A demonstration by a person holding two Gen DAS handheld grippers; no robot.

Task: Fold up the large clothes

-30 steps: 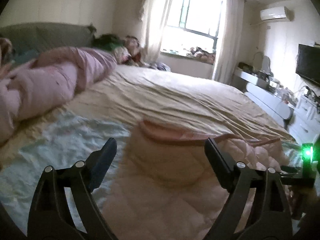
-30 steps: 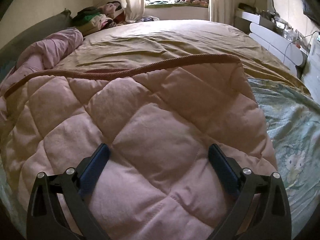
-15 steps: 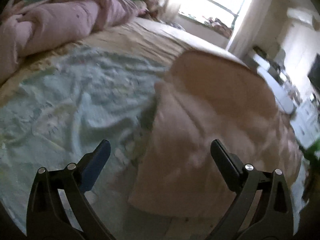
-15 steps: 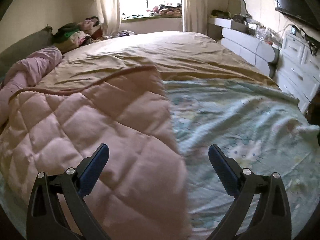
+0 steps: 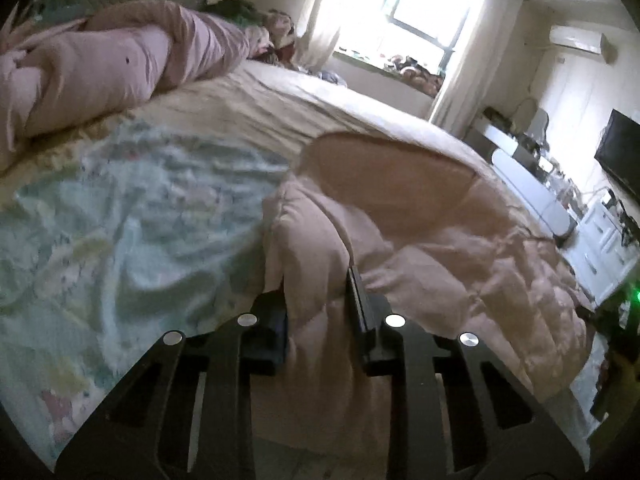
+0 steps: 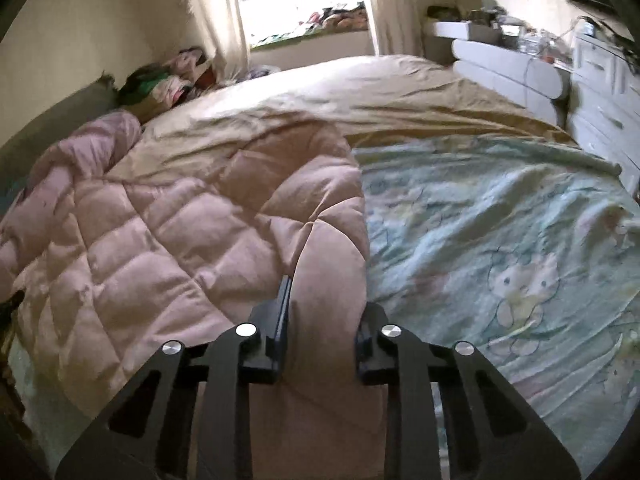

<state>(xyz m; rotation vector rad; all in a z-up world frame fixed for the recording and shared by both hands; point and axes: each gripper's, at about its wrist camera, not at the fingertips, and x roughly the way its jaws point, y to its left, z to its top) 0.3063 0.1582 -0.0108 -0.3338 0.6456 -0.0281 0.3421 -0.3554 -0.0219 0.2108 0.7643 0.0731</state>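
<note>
A pale pink quilted garment lies spread on the bed over a light green printed sheet. In the left wrist view my left gripper pinches the garment's near left edge, its jaws closing with a thick fold of fabric bunched between the pads. In the right wrist view the same quilted garment fills the left half, and my right gripper grips its near right edge, jaws closing with a padded fold squeezed between them.
A rolled pink duvet lies along the headboard side. A tan bedcover covers the far half of the bed. White drawers and a television stand beside the bed; a bright window is beyond.
Both grippers stood wide open over the garment before; now each has closed on an edge of it. The left one dropped lower onto the left edge, the right slid to the right edge.
</note>
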